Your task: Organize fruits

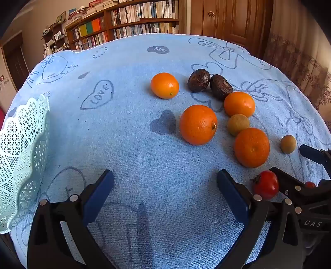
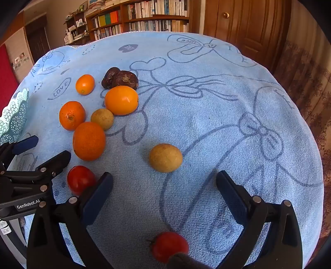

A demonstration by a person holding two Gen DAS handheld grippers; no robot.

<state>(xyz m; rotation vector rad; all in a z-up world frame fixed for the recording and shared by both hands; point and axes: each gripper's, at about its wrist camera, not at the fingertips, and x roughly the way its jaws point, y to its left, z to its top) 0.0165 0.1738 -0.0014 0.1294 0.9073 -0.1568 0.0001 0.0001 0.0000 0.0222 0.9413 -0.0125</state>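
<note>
Several oranges (image 1: 198, 124) lie on the blue towel (image 1: 134, 128), with two dark wrinkled fruits (image 1: 221, 86) behind them and two tan round fruits (image 1: 238, 124) among them. My left gripper (image 1: 165, 186) is open over bare towel, short of the oranges. A red tomato (image 1: 265, 184) sits just right of its right finger. In the right wrist view, my right gripper (image 2: 165, 186) is open, with a tan fruit (image 2: 165, 157) just ahead of its fingertips. A second red tomato (image 2: 169, 246) lies low between its arms. The first tomato (image 2: 79, 179) touches its left finger.
A pale green lattice basket (image 1: 24, 155) stands at the towel's left edge. The two grippers sit close side by side; the left gripper (image 2: 41, 152) shows at the right view's left edge. Bookshelves (image 1: 128, 20) and a wooden door (image 1: 227, 18) stand beyond the table.
</note>
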